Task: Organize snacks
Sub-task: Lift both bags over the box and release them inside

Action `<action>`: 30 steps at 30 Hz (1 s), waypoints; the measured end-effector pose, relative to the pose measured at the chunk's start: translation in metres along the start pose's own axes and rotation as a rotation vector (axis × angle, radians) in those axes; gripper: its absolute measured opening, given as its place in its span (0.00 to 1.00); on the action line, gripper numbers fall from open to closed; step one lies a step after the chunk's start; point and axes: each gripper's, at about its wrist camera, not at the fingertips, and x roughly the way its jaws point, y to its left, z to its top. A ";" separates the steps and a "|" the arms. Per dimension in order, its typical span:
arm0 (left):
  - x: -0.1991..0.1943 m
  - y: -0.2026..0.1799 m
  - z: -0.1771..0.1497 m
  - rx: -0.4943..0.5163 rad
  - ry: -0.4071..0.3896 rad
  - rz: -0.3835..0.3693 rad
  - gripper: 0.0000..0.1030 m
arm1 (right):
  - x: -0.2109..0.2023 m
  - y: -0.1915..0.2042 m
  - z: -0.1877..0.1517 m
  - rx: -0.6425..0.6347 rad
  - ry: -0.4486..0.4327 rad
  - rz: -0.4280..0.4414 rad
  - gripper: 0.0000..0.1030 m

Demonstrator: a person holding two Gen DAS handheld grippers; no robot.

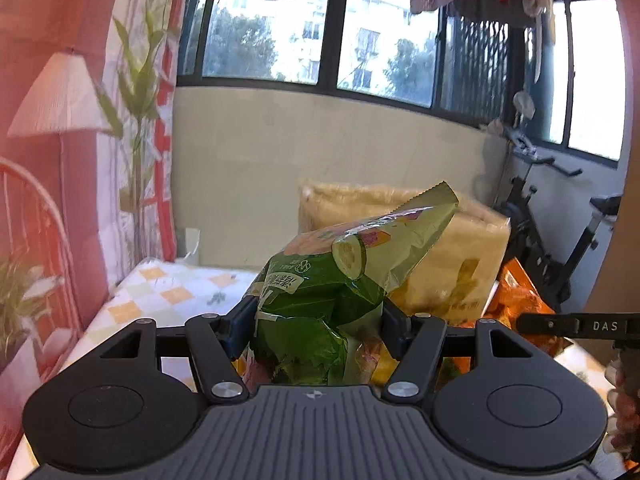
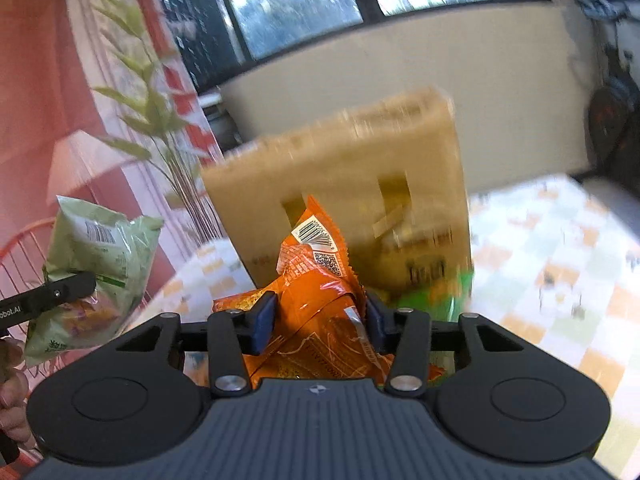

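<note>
- Windows with dark frames run along the far wall, laundry hanging above them; below is a table (image 1: 168, 288) under a checked cloth of pale orange, green and white.
- Left gripper (image 1: 318, 326): its blue pads press both sides of a green bag (image 1: 320, 304), which crumples between them. The bag is held off the cloth, its sealed top corner pointing up and to the right.
- In the right wrist view the same green bag (image 2: 100, 256) hangs at far left, barcode side showing, with the left gripper's black finger (image 2: 52, 292) across it and part of a hand (image 2: 12, 396) below.
- Right gripper (image 2: 320, 320): its pads are clamped on an orange bag (image 2: 316, 320), creased where they pinch. The bag's top, bearing a barcode and a QR code, stands up between the fingers.
- In the left wrist view the orange bag (image 1: 516, 300) shows at right, with the right gripper's black finger (image 1: 580, 326) in front of it.
- Just beyond both bags stands a tan box (image 2: 352, 184) with slot-like cut-outs in its near face; it is blurred in the right view.
- Something bright green (image 2: 448, 300) lies at the box's near right foot; I cannot tell what it is.
- Further out: a pink backdrop (image 1: 52, 60) printed with a lamp and leafy stems at left, and an exercise bike (image 1: 552, 216) at far right.
</note>
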 end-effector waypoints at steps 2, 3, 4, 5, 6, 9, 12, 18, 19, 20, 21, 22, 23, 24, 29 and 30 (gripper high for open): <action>0.000 0.000 0.016 -0.010 -0.028 -0.029 0.64 | -0.005 0.003 0.019 -0.041 -0.033 0.013 0.47; 0.000 0.000 0.024 -0.017 -0.038 -0.044 0.64 | -0.006 0.005 0.029 -0.061 -0.049 0.017 0.47; 0.002 0.000 0.032 -0.028 -0.048 -0.061 0.64 | -0.007 0.006 0.036 -0.078 -0.063 0.017 0.47; 0.005 0.000 0.042 -0.042 -0.055 -0.081 0.64 | -0.006 0.007 0.046 -0.092 -0.078 0.017 0.47; 0.009 0.001 0.052 -0.059 -0.063 -0.101 0.64 | -0.006 0.008 0.056 -0.104 -0.096 0.017 0.47; 0.024 -0.002 0.082 -0.075 -0.093 -0.136 0.64 | -0.002 0.009 0.086 -0.130 -0.162 0.013 0.47; 0.039 -0.012 0.109 -0.044 -0.138 -0.149 0.64 | 0.007 0.008 0.115 -0.152 -0.224 0.000 0.47; 0.097 -0.022 0.150 -0.101 -0.156 -0.198 0.65 | 0.043 0.006 0.161 -0.205 -0.318 -0.058 0.47; 0.108 -0.023 0.155 -0.118 -0.143 -0.208 0.65 | 0.050 0.005 0.167 -0.214 -0.333 -0.070 0.47; 0.124 -0.024 0.160 -0.138 -0.127 -0.215 0.65 | 0.057 0.005 0.171 -0.226 -0.350 -0.083 0.47; 0.135 -0.025 0.163 -0.151 -0.113 -0.220 0.65 | 0.064 0.004 0.175 -0.239 -0.370 -0.095 0.47; 0.149 -0.027 0.167 -0.169 -0.095 -0.226 0.65 | 0.072 0.003 0.177 -0.251 -0.393 -0.098 0.47; 0.163 -0.027 0.169 -0.187 -0.075 -0.233 0.65 | 0.077 0.000 0.179 -0.254 -0.412 -0.095 0.47; 0.175 -0.029 0.172 -0.202 -0.055 -0.237 0.65 | 0.086 -0.003 0.180 -0.255 -0.426 -0.095 0.47; 0.237 -0.037 0.173 -0.256 0.071 -0.228 0.65 | 0.120 -0.015 0.181 -0.248 -0.382 -0.146 0.47; 0.243 -0.039 0.171 -0.258 0.088 -0.221 0.65 | 0.129 -0.017 0.180 -0.237 -0.367 -0.152 0.47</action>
